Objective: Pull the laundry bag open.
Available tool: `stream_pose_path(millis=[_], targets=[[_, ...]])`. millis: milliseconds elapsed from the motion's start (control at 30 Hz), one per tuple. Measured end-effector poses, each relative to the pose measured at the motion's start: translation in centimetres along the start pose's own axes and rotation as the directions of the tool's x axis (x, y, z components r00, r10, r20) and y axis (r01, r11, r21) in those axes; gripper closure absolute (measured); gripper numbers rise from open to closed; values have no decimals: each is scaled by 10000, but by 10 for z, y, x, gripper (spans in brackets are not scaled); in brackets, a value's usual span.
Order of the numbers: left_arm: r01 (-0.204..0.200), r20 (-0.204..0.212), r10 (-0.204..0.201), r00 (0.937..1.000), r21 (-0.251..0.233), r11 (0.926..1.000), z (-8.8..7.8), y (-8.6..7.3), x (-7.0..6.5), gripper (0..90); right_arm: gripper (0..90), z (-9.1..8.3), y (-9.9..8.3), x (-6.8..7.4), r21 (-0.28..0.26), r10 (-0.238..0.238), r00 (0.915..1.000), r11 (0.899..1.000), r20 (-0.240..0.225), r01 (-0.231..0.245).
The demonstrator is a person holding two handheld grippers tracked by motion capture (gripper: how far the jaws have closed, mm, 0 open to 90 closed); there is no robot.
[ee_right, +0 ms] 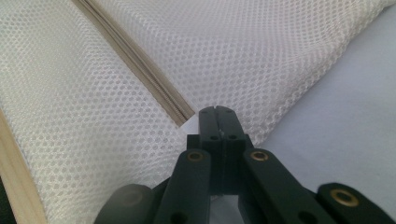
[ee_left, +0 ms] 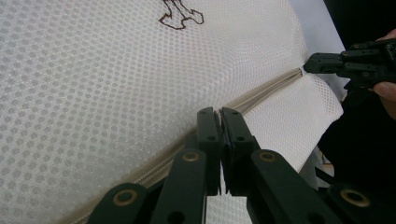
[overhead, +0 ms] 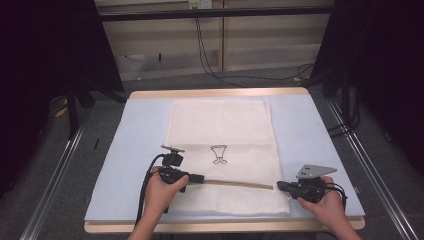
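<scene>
Two hand-held grippers worked a cream mesh laundry bag [overhead: 220, 150] at the near edge of a table [overhead: 125, 130] covered in pale blue. The left gripper [overhead: 199, 178], jaws pressed together, appeared to be pinched on the zipper [overhead: 240, 184] near its left end — most likely on the pull, though the slider itself was hidden behind the jaws in the left gripper view. The right gripper [overhead: 280, 186], jaws likewise fully together, sat at the bag's right edge just beyond the zipper's far end, seemingly clamping the mesh there to hold it taut; what lay between its pads could not be made out. The zipper's long axis ran across the bag from one gripper to the other, so any travel of the pull would lie straight along that line, with the left hand [overhead: 162, 192] much the nearer to it. Farther up the bag a small brown printed motif [overhead: 219, 154] marked its middle — the bag lay flat, and nothing could be seen inside it. Beyond the table, cables [overhead: 210, 55] trailed across the floor.
</scene>
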State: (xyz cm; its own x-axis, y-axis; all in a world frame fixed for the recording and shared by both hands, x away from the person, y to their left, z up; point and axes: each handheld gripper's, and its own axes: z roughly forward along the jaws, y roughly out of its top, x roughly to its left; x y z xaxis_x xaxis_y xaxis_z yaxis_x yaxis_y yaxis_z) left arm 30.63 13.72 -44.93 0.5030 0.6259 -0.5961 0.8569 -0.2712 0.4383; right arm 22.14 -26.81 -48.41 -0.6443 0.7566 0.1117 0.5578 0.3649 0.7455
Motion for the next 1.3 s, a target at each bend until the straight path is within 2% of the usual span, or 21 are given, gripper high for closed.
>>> stream_pose_path(millis=[200, 267, 333, 400, 433, 500, 567, 633, 733, 800, 833, 967, 1000, 1033, 1067, 1100, 1133, 1167, 1200, 1267, 1300], targets=[[152, -49, -152, 9999, -102, 9998, -6, -3, 4, 874, 900, 0, 0, 0, 23, -29, 10000, 10000, 13, 29], [14, -63, -14, 10000, -8, 10000, -7, -3, 5, 874, 900, 0, 0, 0, 14, -17, 10000, 10000, -5, 17], [197, -66, -198, 9998, -155, 9997, -8, -3, 5, 874, 900, 0, 0, 0, 17, 12, 10000, 10000, -6, -12], [49, -63, -49, 10000, -54, 10000, -10, -4, 7, 874, 900, 0, 1, 1, 16, -38, 10000, 10000, 30, 38], [201, -47, -202, 9998, -103, 9997, -12, -5, 7, 874, 900, 0, 1, 1, 10, -99, 9999, 10000, 69, 99], [196, -14, -196, 9998, -164, 9997, -13, -6, 9, 874, 900, 0, 1, 2, 56, -137, 9999, 9999, 89, 137], [172, -167, -176, 9997, -216, 9996, -17, -7, 12, 874, 900, 0, 1, 2, 60, -158, 9998, 9999, 130, 158], [378, -204, -386, 9990, -416, 9984, -20, -9, 13, 874, 900, 0, 1, 2, 36, -133, 9999, 9999, 52, 133], [259, -325, -272, 9991, -406, 9988, -23, -11, 16, 874, 900, 0, 1, 2, 19, -132, 9999, 9999, 54, 132], [508, -346, -527, 9980, -552, 9972, -24, -12, 16, 874, 900, 0, 1, 2, 33, -115, 9999, 9999, 89, 114], [436, -367, -458, 9983, -578, 9974, -25, -13, 17, 873, 900, 0, 1, 2, 25, -127, 9999, 9999, 115, 127], [632, -348, -656, 9972, -659, 9958, -28, -16, 20, 873, 900, 0, 1, 2, 52, -112, 9999, 9999, 117, 111], [597, -388, -621, 9973, -590, 9965, -28, -16, 20, 873, 900, 0, 1, 2, 64, -115, 9999, 9999, 111, 114], [367, -453, -391, 9982, -517, 9980, -29, -17, 22, 873, 900, 0, 1, 2, 64, -115, 9999, 9999, 111, 114], [553, -469, -586, 9972, -687, 9961, -28, -18, 21, 873, 900, 0, 1, 2, 69, -140, 9998, 9999, 123, 139], [442, -471, -468, 9978, -548, 9975, -29, -18, 22, 873, 900, 0, 1, 2, 67, -143, 9998, 9999, 114, 142], [572, -521, -607, 9968, -675, 9961, -30, -19, 22, 873, 900, 0, 1, 2, 67, -143, 9998, 9999, 114, 142], [424, -591, -458, 9972, -582, 9974, -33, -20, 24, 873, 900, 0, 1, 2, 52, -136, 9998, 9999, 109, 135], [589, -587, -634, 9963, -747, 9955, -33, -20, 24, 873, 900, -1, 1, 2, 54, -114, 9999, 9999, 110, 113], [452, -730, -500, 9961, -652, 9968, -38, -22, 27, 873, 900, -1, 1, 2, 45, -88, 9999, 10000, 74, 87], [642, -739, -702, 9948, -797, 9947, -39, -23, 28, 873, 900, -1, 1, 2, 33, -82, 9999, 10000, 61, 82]])
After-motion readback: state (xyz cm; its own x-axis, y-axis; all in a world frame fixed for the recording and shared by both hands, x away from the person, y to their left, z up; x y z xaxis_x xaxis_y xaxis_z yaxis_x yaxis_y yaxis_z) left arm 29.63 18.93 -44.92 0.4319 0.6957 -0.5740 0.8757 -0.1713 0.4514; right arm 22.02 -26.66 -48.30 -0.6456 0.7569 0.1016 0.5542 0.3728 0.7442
